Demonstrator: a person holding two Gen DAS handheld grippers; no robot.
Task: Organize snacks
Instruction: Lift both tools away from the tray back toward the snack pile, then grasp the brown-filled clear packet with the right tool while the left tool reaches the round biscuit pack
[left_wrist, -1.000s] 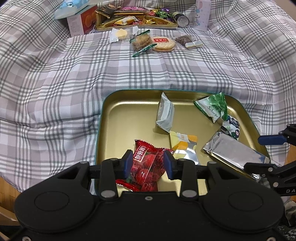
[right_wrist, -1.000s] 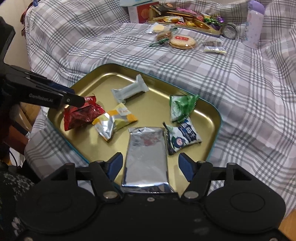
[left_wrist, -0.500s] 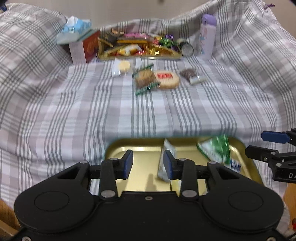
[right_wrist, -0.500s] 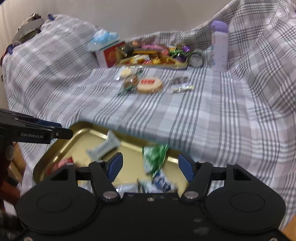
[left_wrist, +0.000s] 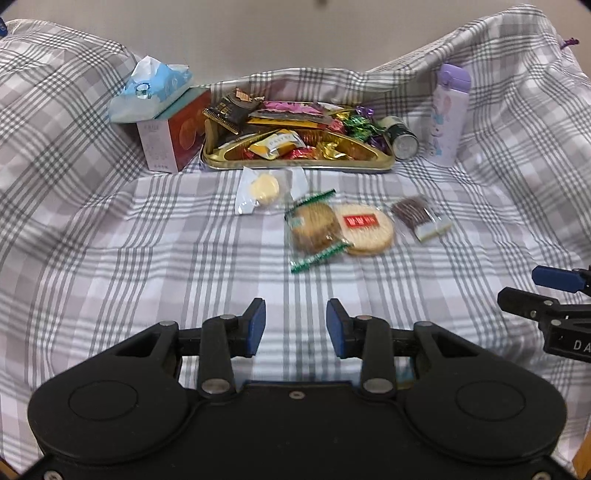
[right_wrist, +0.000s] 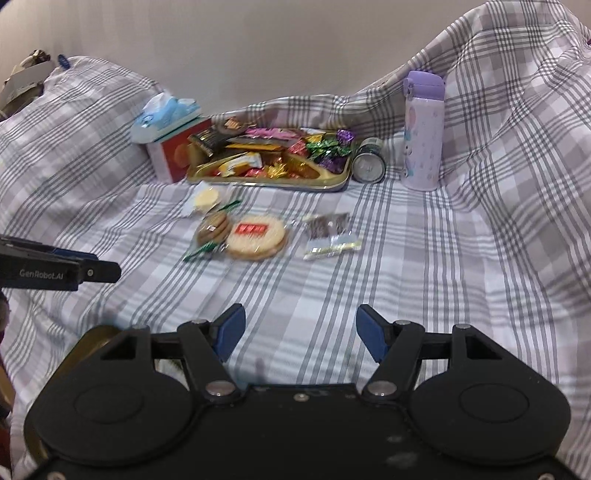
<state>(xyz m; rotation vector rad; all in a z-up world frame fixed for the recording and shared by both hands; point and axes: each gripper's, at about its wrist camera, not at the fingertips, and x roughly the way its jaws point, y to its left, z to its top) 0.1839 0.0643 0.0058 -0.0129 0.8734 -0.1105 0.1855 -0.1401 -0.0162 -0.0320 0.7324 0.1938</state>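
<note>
Snacks, loose, four wrapped items on the grey-and-white plaid bedcover (left_wrist: 110, 229), catalogued from my left to my right.

1. Pale yellow round biscuit in a clear wrapper (left_wrist: 264, 187), nearest the far tray.
2. Brown round cookie in a clear wrapper with green crimped ends (left_wrist: 314, 227), long axis slanting from near-left to far-right.
3. Large pale round cracker with a red label (left_wrist: 364, 229), touching item 2 on its right side.
4. Dark chocolate wafer pack with a silver end (left_wrist: 421, 218), set a little apart to the right.

Behind them: red-and-white tissue box with blue tissues (left_wrist: 173, 129), gold metal tray heaped with mixed sweets (left_wrist: 295, 164), a tin can lying on its side (left_wrist: 400, 137), a lilac drinks bottle standing upright (left_wrist: 448, 114).

Left gripper (left_wrist: 295, 326): fingers parted to a moderate gap, nothing between them, hovering over bare cover.
Right gripper (right_wrist: 300, 332): spread wider, likewise carrying nothing.

I judge the four loose items still need sorting. From the left gripper the cookie and cracker lie straight ahead, slightly right of centre; from the right gripper they sit ahead and left, the wafer pack almost dead ahead. Neither gripper is clearly nearer; I would send left for the cookie, right for the wafer.
</note>
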